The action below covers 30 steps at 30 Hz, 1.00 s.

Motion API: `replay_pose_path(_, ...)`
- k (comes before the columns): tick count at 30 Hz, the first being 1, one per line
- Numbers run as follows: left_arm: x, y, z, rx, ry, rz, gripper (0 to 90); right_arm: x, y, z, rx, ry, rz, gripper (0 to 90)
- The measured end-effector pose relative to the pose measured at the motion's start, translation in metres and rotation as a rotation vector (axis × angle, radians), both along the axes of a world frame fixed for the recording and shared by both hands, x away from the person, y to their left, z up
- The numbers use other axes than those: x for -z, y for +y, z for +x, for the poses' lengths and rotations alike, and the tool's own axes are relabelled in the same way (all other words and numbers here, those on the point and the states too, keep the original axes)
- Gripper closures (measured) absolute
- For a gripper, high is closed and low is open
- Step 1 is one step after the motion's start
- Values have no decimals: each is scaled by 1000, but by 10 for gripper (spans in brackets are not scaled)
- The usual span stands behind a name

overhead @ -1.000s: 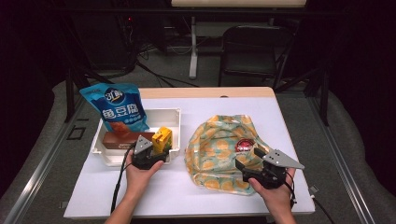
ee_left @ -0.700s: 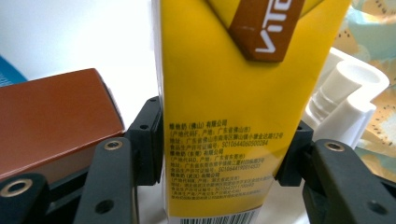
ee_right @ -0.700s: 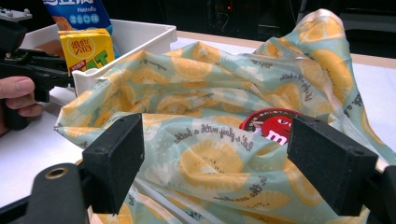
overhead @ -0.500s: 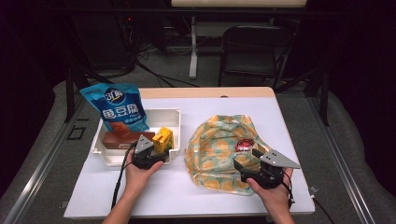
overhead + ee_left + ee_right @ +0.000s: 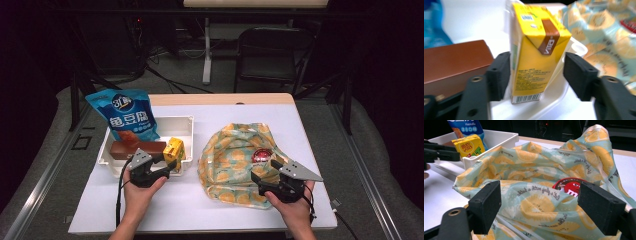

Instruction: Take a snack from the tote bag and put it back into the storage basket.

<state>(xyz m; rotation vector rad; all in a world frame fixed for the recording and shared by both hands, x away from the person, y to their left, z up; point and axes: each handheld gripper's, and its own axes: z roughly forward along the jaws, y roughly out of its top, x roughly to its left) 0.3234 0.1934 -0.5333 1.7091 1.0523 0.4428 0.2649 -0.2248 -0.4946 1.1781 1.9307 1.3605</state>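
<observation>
Tray: a white tray (image 5: 187,126) is standing on the left half of the worktop (image 5: 310,145). It is holding a blue bag (image 5: 126,114), which is leaning upright at the far left corner, a brown box (image 5: 131,147) lying flat, and a yellow carton (image 5: 174,148) standing at the near right corner.

Cloth bag: a cloth bag (image 5: 235,160) with a lemon print is lying on the right half of the worktop, just beside the tray. A red round pack (image 5: 261,155) is sitting in its open mouth.

Left tool view: the carton (image 5: 536,52) is showing its brown corner label and a barcode at the bottom. The brown box (image 5: 454,62) is lying just beside it.

Right tool view: the pack (image 5: 571,187) is showing a red cartoon face, and small writing is running across the cloth (image 5: 534,202).

Left tool: the left tool (image 5: 167,161) is pinching the carton by its two sides, with the left pad flat against it; the grip is partly blurred.

Right tool: the right tool (image 5: 263,170) is spread wide, with the near edge of the cloth bag lying between its jaws.

Hands: the left hand (image 5: 140,187) is reaching forward to the near edge of the tray. The right hand (image 5: 295,205) is resting low near the front of the worktop and is pointing its tool at the cloth bag.
</observation>
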Motion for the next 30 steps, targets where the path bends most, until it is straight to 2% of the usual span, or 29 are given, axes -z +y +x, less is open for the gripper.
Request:
replay_pose_path(1, -2, 3, -4, -10, -8, -17, 527, 0, 0, 0, 0, 0, 2, 185)
replay_pose_path(3, -5, 6, -9, -20, -18, -23, 627, 0, -1, 0, 0, 2, 3, 184)
replay_pose_path(4, -6, 7, -11, -34, -7, -18, 703, 0, -1, 0, 0, 3, 3, 184)
replay_pose_path(6, -5, 8, -12, -32, 20, -36, 835, 0, 0, 1, 1, 2, 2, 184)
replay_pose_path(8, -2, 6, -10, -31, 63, -24, 900, 1, 0, 1, 1, 5, -2, 183)
replay_pose_path(9, 0, 4, -9, -17, 74, -28, 900, 1, 1, 1, -1, 4, 0, 183)
replay_pose_path(11, 4, 0, -7, -22, 95, -6, 900, 1, 1, 1, 1, 3, 5, 184)
replay_pose_path(14, 7, -2, 0, -41, 120, -27, 900, 2, 1, 2, 1, 3, 5, 184)
replay_pose_path(20, 8, -3, 14, -48, 148, -33, 900, 3, 2, 2, 2, 8, 7, 185)
replay_pose_path(30, 7, -7, 40, -124, 210, -35, 900, 4, 3, 3, 1, 16, -4, 187)
